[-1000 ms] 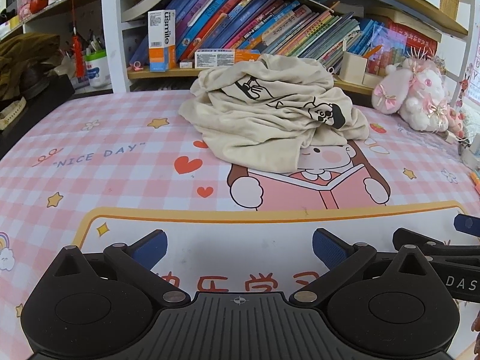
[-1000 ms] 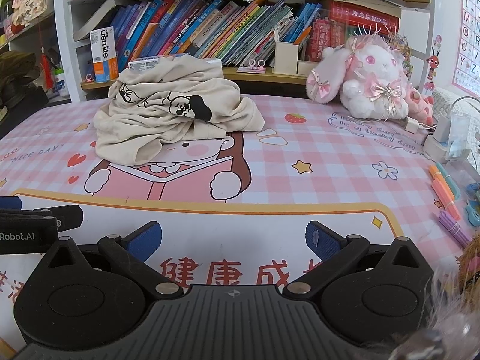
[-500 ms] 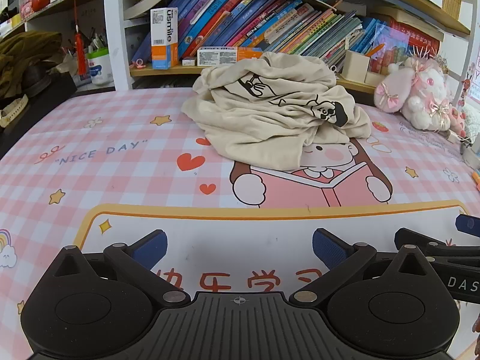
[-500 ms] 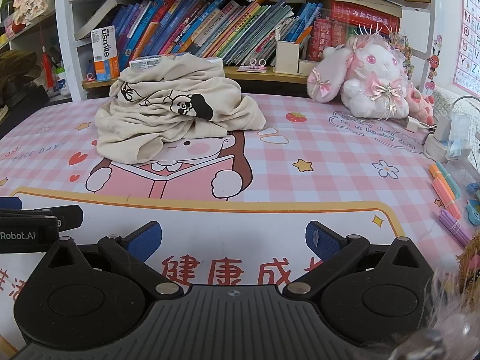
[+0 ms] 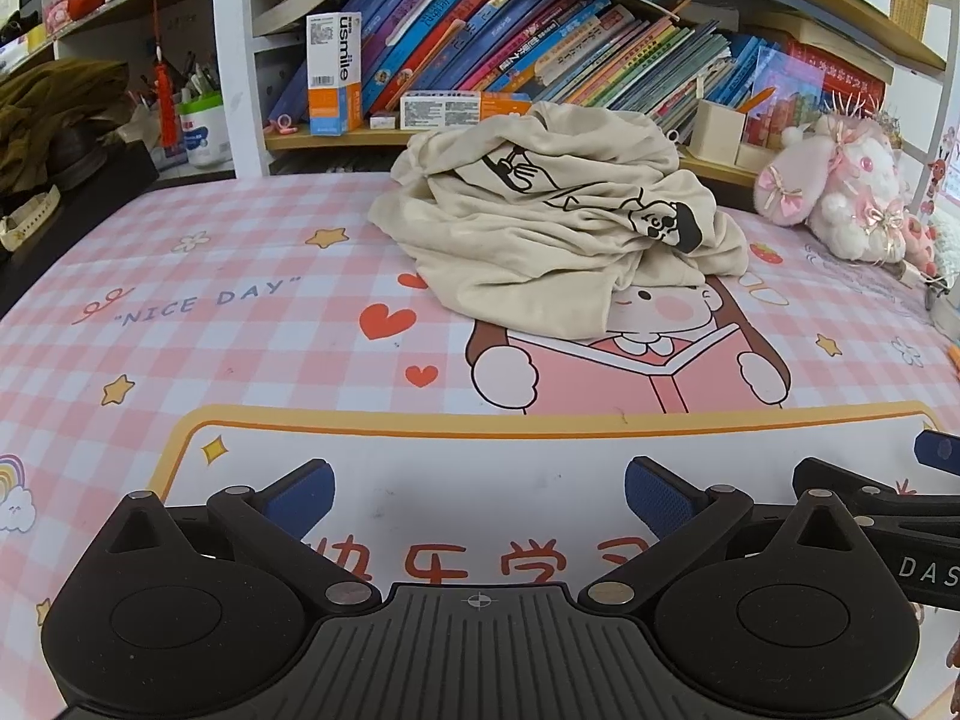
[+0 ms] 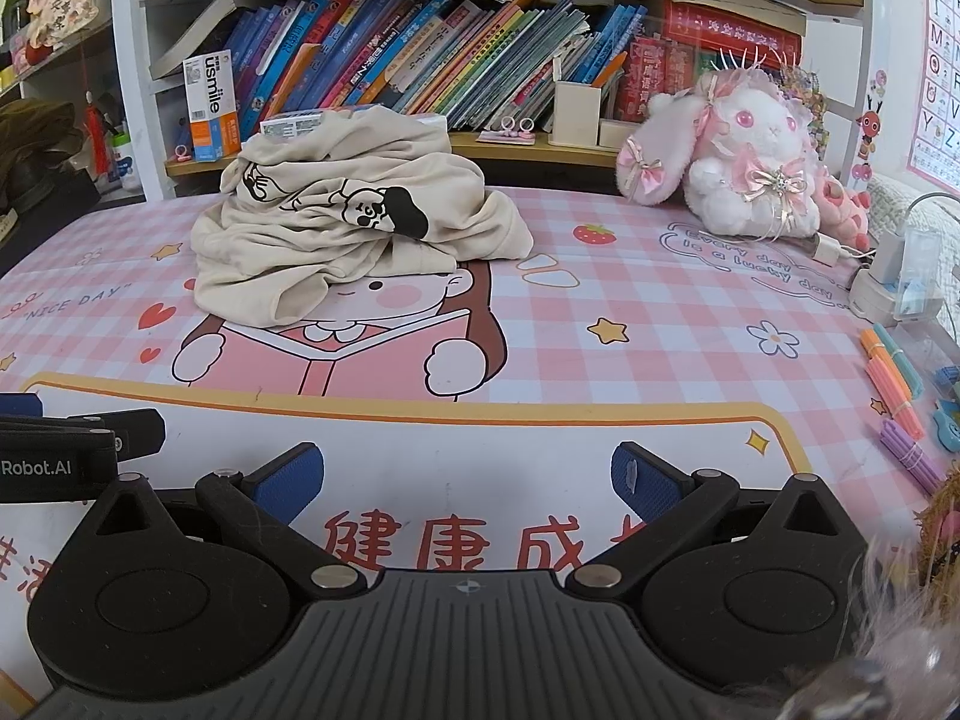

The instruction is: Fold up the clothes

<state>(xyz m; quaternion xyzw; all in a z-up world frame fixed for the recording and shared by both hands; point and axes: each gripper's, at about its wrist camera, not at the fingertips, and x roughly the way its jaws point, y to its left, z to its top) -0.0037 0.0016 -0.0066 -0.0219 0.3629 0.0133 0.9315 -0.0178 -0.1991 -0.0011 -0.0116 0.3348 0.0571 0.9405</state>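
A beige garment (image 5: pixel 558 228) is lying crumpled in a rounded heap toward the far side of the table (image 5: pixel 180 312), resting partly on the cartoon figure printed on the pink checked mat and just in front of the bookshelf (image 5: pixel 540 66). Its black cartoon print is showing in broken pieces across the creases, which suggests the front is facing up but bunched over itself, so no sleeve, hem or collar can be picked out with certainty. The left tool (image 5: pixel 477 489) is hovering low over the near white panel of the mat with its blue pads spread wide and nothing between them; the right tool (image 6: pixel 468 477) is sitting just beside it, likewise wide apart and empty. Both are pointing at the heap from well apart, probably because the folding has not yet begun and the person is lining up for a reach. The wide spread is likely meant to take a thick bunch of cloth. A plush rabbit (image 6: pixel 732 168) is sitting at the right rear and coloured pens (image 6: pixel 894 384) are lying along the right edge, both near enough that spreading the garment flat may be brushing against them.
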